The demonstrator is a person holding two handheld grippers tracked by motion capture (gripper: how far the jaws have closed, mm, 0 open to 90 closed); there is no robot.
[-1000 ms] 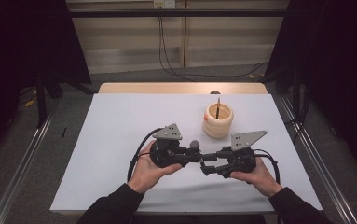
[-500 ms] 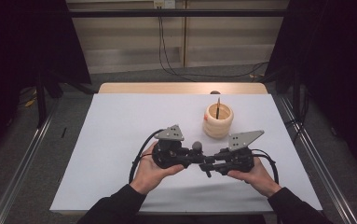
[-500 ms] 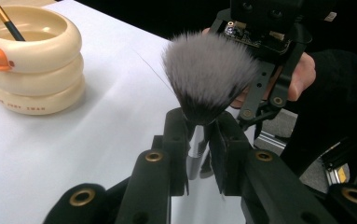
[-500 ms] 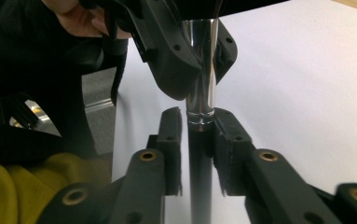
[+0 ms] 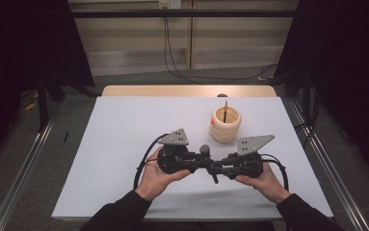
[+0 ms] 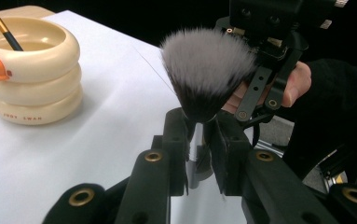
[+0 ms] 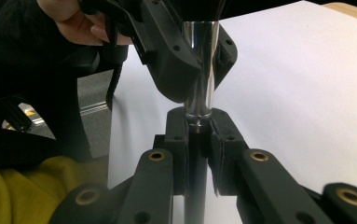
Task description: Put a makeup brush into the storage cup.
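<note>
Just in front of the cream holder point(image 5: 225, 124) on the worktop point(image 5: 124, 125), the left tool point(image 5: 202, 162) pinches the makeup brush point(image 6: 207, 70) by its ferrule, while the right tool point(image 5: 217, 168), whose jaws have just been closing, pinches its handle, so the brush seems gripped at both ends but not yet placed in that holder.

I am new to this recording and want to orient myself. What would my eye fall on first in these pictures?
First, the makeup brush near the front of the white table: the left gripper clamps its shiny metal collar and the right gripper its dark handle just below, after closing on it. Behind them, toward the right, stands a cream ringed cup with a thin stick in it.
</note>
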